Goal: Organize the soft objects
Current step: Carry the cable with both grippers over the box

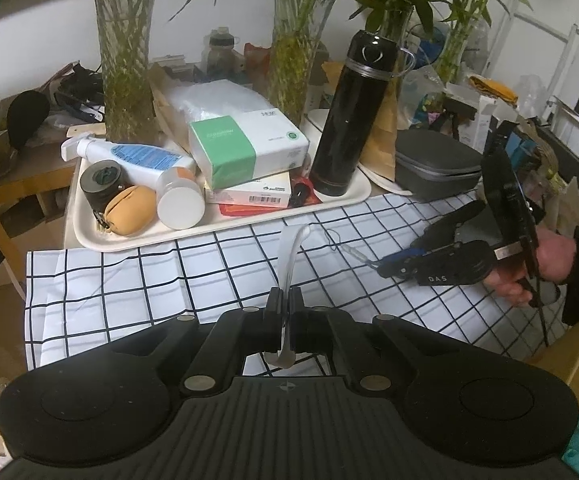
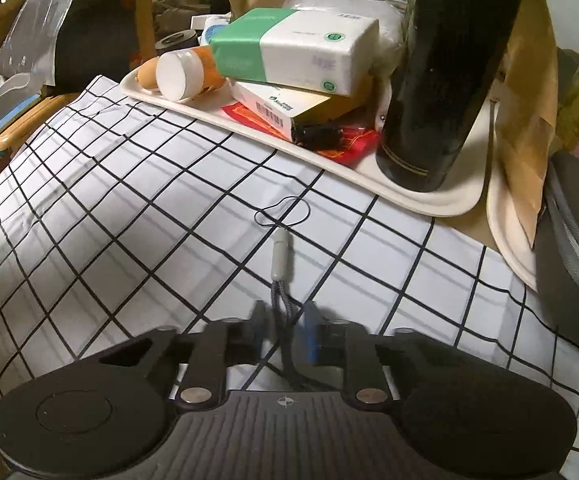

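Observation:
A white cloth with a black grid (image 1: 161, 280) lies spread on the table; it also shows in the right wrist view (image 2: 149, 216). My left gripper (image 1: 287, 300) is shut on a pale translucent strap (image 1: 289, 256) that arches up from its jaws. My right gripper (image 2: 283, 322) holds a grey braided lanyard cord (image 2: 281, 292) with a pale plastic joint (image 2: 281, 258) and a thin black loop (image 2: 285, 212) lying on the cloth. The right gripper also shows at the right of the left wrist view (image 1: 389, 266), low over the cloth.
A cream tray (image 1: 101, 236) behind the cloth holds a black flask (image 1: 349, 120), a green-and-white tissue pack (image 1: 245, 144), boxes, bottles and a tan pouch (image 1: 131, 210). A grey case (image 1: 433, 164) sits at right. Glass vases with bamboo (image 1: 125, 60) stand behind.

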`<action>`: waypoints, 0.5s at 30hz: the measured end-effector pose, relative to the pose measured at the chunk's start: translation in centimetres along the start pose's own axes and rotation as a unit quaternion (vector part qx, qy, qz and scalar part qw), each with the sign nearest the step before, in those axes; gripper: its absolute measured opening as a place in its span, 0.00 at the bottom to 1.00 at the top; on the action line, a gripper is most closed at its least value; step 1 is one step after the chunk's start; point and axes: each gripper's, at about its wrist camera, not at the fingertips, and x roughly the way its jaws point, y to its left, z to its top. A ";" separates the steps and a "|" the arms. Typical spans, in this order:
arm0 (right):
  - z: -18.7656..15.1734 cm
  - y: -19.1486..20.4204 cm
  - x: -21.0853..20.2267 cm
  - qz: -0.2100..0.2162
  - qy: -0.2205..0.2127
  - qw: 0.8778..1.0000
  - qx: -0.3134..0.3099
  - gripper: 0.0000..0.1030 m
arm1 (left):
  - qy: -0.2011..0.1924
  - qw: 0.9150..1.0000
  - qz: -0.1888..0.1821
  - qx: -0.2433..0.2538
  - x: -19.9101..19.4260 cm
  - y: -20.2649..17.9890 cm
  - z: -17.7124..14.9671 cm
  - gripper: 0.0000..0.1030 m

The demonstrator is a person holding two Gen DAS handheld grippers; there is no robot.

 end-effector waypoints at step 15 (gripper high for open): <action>-0.6 0.5 -6.3 0.034 -0.021 0.999 0.009 0.05 | -0.041 0.998 -0.037 0.008 -1.4 -0.5 0.3 0.03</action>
